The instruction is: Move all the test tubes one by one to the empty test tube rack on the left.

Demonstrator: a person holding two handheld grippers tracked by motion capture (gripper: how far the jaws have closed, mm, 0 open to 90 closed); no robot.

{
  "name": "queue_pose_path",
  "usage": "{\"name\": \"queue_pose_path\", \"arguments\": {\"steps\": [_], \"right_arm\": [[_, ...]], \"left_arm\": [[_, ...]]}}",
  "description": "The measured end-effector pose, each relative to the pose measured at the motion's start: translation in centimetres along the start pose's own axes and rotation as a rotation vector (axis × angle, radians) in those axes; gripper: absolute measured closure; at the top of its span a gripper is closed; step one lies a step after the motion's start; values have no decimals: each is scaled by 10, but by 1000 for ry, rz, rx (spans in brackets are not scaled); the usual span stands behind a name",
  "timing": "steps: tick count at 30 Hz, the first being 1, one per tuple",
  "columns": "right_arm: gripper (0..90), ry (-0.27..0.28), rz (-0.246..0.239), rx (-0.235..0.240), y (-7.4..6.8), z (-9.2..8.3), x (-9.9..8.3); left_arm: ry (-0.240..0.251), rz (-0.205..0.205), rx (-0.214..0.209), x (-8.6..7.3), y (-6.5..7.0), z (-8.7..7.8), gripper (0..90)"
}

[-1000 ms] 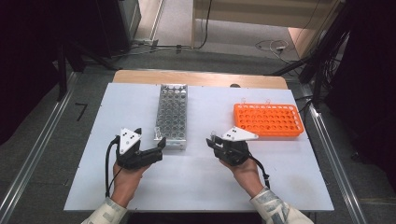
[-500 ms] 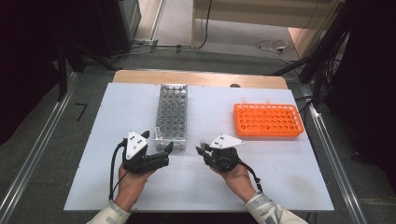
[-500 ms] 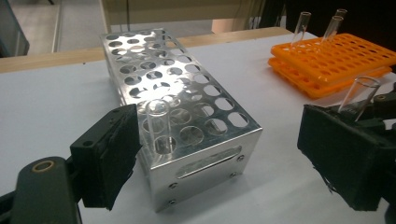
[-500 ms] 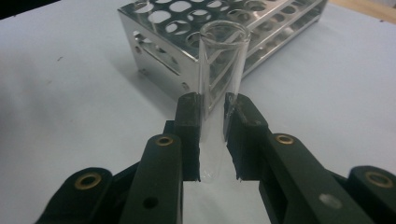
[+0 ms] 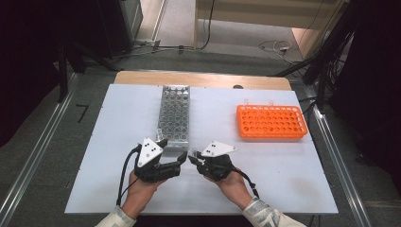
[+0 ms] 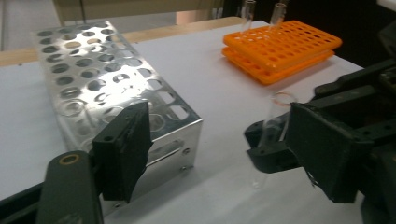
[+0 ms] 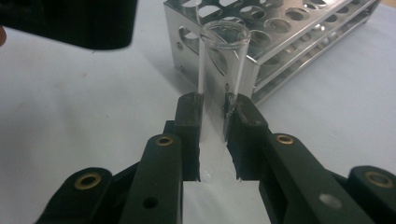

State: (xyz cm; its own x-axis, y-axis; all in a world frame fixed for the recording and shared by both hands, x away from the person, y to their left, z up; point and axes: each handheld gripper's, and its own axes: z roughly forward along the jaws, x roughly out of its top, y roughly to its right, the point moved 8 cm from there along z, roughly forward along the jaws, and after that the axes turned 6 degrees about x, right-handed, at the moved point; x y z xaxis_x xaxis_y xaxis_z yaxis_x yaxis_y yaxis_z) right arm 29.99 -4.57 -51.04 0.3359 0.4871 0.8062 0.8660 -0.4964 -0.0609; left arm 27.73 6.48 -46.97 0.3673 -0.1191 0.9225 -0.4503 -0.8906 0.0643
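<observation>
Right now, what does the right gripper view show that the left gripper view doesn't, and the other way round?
The right gripper view shows the right gripper from behind, its jaws shut on the glass tube, which stands upright with its open mouth on top. The left gripper view shows the orange rack with two tubes standing at its far edge, and the left gripper, whose jaws have just been closing but are open, the tube in the gap between them, untouched. Both show the tube, the metal rack and the white table.
</observation>
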Motion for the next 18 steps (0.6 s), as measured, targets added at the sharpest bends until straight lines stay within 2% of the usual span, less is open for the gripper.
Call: {"name": "queue_pose_path", "arguments": {"steps": [5,7,10,15,18], "right_arm": [[728,-4,-5,15,-7,4,0],[728,-2,-8,24,-10,5,1],[728,1,-10,31,-14,6,2],[728,4,-5,43,-17,6,3],[728,6,-19,44,-19,5,4]], "left_arm": [[1,14,-51,0,11,1,343],[0,21,-73,-1,15,1,410],[-1,39,-87,-2,18,2,490],[-7,42,-101,-4,20,4,588],[-12,46,-104,-5,21,6,629]]}}
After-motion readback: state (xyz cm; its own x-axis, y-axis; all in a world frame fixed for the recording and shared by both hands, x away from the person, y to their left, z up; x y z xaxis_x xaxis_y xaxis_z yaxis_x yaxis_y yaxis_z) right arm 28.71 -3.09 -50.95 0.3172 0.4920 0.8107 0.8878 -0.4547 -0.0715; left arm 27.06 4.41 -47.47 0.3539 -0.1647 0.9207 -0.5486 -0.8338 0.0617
